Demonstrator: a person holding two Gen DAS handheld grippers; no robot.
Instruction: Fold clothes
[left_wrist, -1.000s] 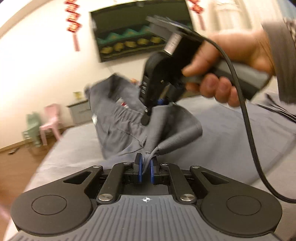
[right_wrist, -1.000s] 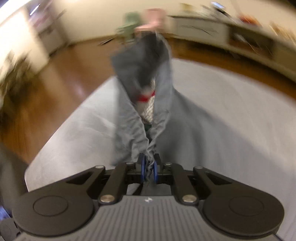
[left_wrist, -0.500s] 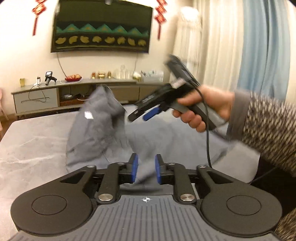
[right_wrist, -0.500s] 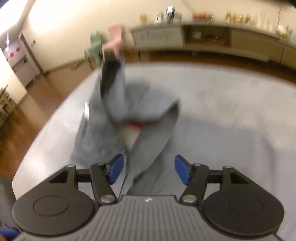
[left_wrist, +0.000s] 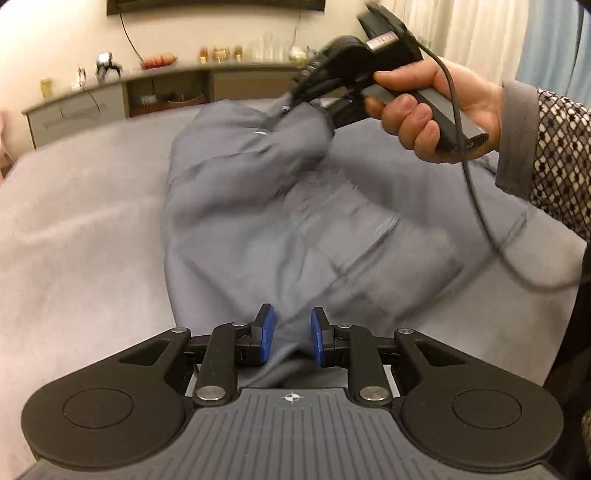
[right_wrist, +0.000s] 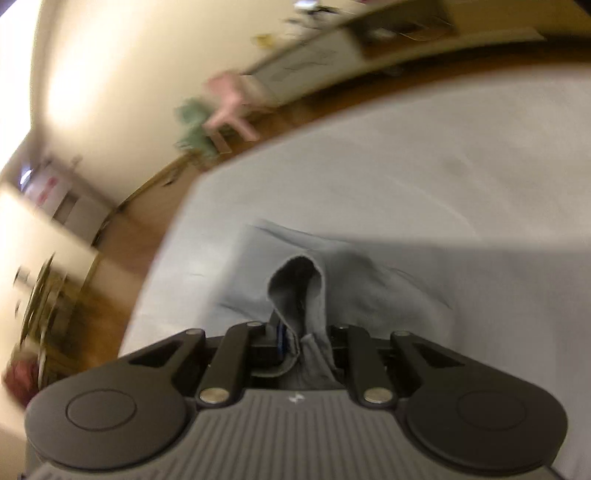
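While the right claw (right_wrist: 303, 341) closes on grey garment (left_wrist: 258, 221), left claw (left_wrist: 289, 338) stands apart.

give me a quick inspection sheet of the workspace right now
surface: grey sheet over a flat surface, bare around the garment
job's things: one grey garment, rumpled and partly lifted, not yet folded
clutter: nothing seen on the sheet
grippers: left gripper has its blue pads apart with cloth lying between them, not pinched; right gripper is closing on a bunched fold of the garment, with cloth between its pads; a hand holds it above the far end of the garment
cables: black cable hangs from the right gripper's handle in a loop over the garment
surroundings: low cabinet by the wall, pink chair on a wood floor
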